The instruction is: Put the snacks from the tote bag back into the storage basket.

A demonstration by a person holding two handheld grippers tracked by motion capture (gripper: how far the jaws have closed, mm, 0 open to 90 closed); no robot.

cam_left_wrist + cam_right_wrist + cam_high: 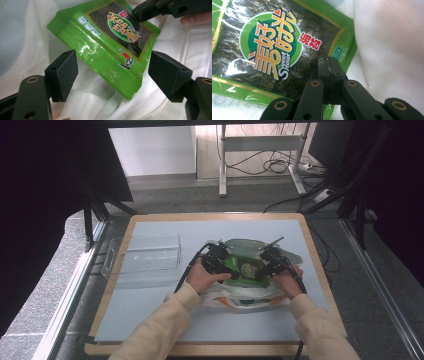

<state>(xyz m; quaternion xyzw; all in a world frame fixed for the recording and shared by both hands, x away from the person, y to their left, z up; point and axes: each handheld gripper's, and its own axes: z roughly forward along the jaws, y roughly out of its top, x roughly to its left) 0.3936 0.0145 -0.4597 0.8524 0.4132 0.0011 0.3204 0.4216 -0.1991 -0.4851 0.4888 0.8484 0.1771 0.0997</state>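
Seaweed pack pinned on bag

Seaweed snack packet [110, 47] lies flat on a white plastic bag [30, 37], mid-table. Left gripper [112, 72] gapes wide w/ nothing held; right gripper [329, 72] is closed, tips pressing the pack. Likely light, crinkly, slick, contents brittle: grab by a sealed edge. Clear bin [145, 252] at left; blue mat [150, 315]; cables on floor behind.

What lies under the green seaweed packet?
The green seaweed packet rests on a white plastic bag, whose creased film shows all around it. Whatever the bag holds beneath the packet is covered.
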